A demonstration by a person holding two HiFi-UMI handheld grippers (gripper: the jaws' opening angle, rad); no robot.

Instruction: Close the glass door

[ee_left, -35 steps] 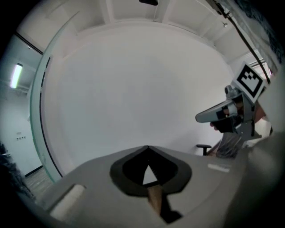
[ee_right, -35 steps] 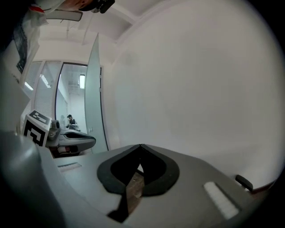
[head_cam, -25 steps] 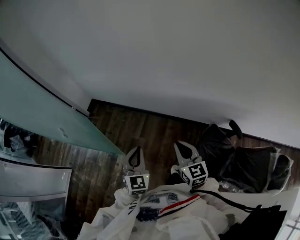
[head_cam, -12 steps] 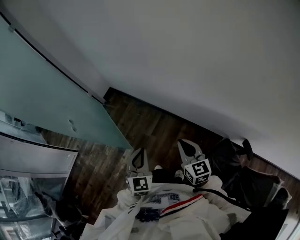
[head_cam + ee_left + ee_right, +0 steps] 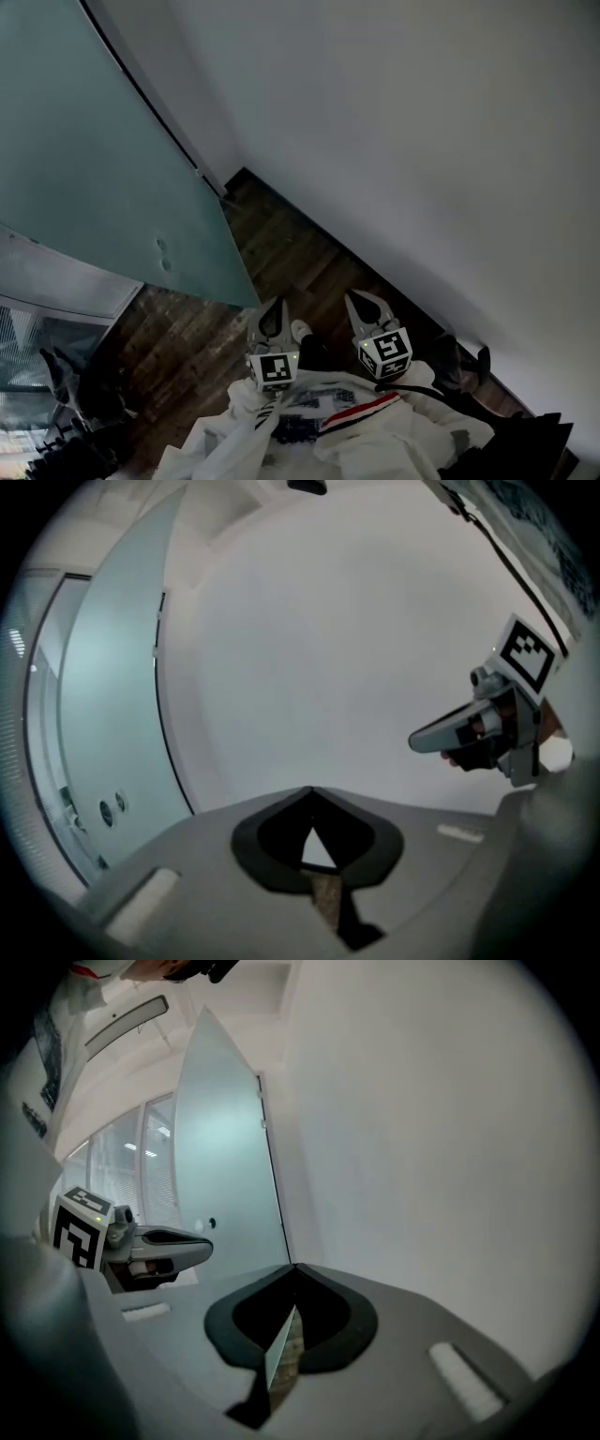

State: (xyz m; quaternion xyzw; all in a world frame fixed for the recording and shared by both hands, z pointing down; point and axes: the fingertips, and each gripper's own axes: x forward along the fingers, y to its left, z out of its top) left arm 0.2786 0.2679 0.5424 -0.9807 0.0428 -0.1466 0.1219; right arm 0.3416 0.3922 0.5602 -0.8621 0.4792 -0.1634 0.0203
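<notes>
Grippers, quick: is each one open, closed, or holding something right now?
Left gripper: closed, holding nothing.
Right gripper: closed, holding nothing.

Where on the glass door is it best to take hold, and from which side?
The door shows no handle, so probably pinch its free edge beside the two round fittings, far from the hinge, coming edge-on: the pane is thin.

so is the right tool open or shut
Shut: in the right gripper view the right tool has its jaws together at the tips, with nothing held between them.
</notes>
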